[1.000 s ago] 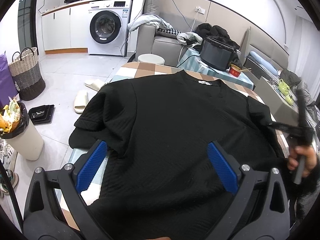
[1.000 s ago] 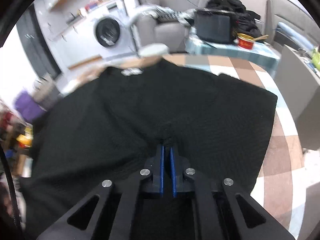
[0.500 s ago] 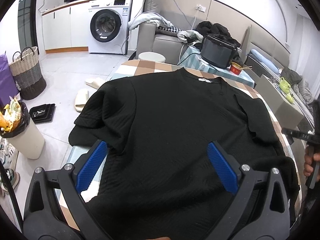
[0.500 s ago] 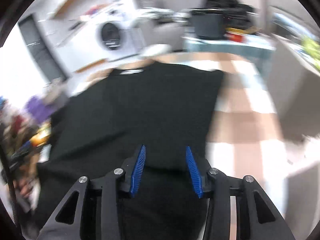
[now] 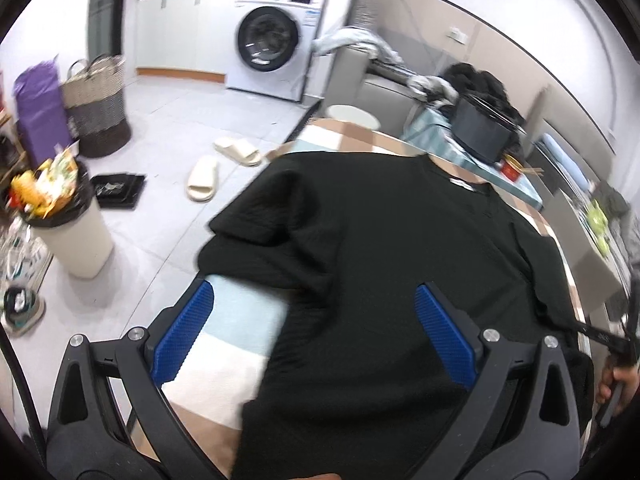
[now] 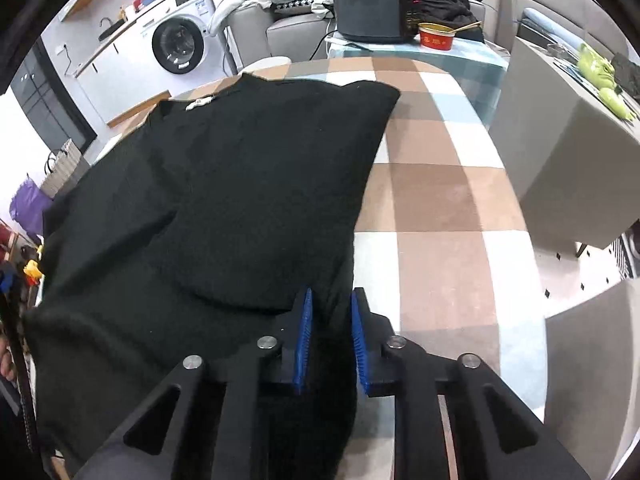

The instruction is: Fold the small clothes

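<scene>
On the table: a black textured knit T-shirt (image 6: 224,184) lies spread over the checked tablecloth (image 6: 432,200), collar at the far end.
Right side: already folded inward, leaving a straight edge and bare cloth beyond it.
Left sleeve (image 5: 256,216): still spread out, hanging near the table's left edge.
Left tool (image 5: 316,332): released, fingers wide, over the near hem.
Right tool (image 6: 330,334): fingers partly apart, astride the folded edge, not clamped.
Progress: early; left side and lengthwise folds appear to remain.
</scene>
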### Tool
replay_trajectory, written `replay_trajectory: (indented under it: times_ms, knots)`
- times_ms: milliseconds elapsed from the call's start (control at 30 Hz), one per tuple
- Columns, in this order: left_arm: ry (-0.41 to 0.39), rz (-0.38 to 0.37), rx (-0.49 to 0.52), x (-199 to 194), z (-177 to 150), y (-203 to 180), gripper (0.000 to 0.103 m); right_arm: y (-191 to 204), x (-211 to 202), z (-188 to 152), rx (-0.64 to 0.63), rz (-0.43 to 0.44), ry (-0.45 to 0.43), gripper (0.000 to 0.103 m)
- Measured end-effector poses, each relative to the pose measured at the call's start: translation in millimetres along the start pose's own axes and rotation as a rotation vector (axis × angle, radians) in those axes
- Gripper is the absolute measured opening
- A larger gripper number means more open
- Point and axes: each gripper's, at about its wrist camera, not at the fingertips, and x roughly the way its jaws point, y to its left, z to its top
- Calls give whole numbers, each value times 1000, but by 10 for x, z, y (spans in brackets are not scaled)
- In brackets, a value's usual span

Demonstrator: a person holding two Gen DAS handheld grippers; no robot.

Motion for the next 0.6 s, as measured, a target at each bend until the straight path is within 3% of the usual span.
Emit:
replay_trajectory:
  times_ms: [167,300,400,600]
  knots:
    - [33,34,-137,128,17,438,100,-32,-175,-50,52,64,-51,35]
    - [48,43,-185,296,79,659,89,-40,-296,-53,71,56,-85,37]
    - [56,23,-206,474,164,764,87,-77,-370,-59,90,60,-104,39]
    - [164,9,-274,1002,281,948,84,-124,-394,-122,108,34,-97,40]
